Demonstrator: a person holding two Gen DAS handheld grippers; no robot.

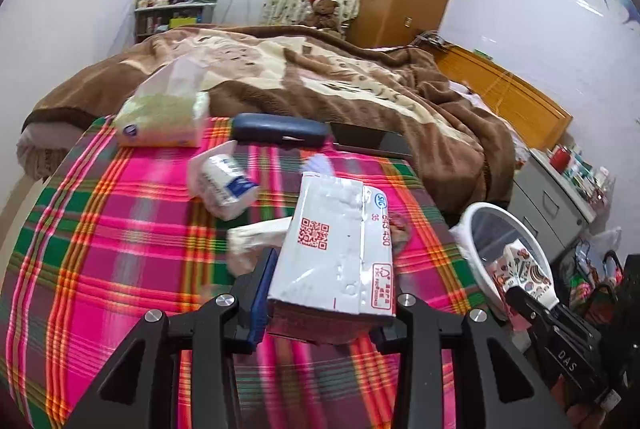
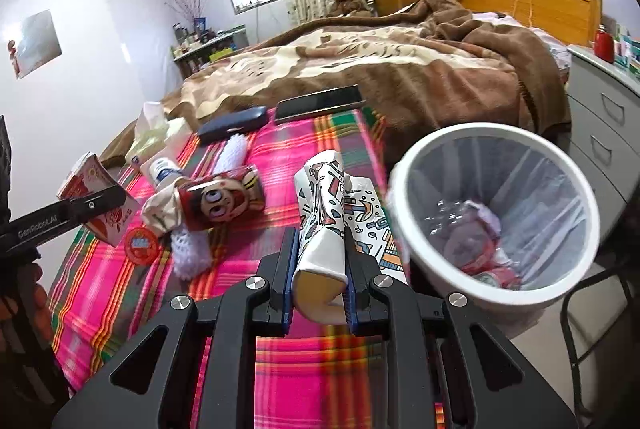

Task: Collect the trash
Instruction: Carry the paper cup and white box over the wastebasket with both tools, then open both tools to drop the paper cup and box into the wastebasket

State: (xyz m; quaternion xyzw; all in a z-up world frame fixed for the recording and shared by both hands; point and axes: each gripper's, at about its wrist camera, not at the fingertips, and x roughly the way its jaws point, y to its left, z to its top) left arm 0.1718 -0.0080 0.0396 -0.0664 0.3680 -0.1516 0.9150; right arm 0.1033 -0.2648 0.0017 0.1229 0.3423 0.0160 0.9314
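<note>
over plaid cloth (image 1: pixel 120 229): left fingers (image 1: pixel 264 293) clamp one carton (image 1: pixel 336 245); right fingers (image 2: pixel 290 269) clamp one cup (image 2: pixel 324 217).

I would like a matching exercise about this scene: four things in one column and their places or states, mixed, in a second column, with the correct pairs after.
Things:
1. crushed paper cup
2. flattened carton
3. phone
4. bin

Places or states:
A. lies at the far edge of the plaid cloth
B. held in the left gripper
C. lined with a bag, some trash inside
D. held in the right gripper

Pairs: 1-D, 2-B, 3-A, 4-C
</note>
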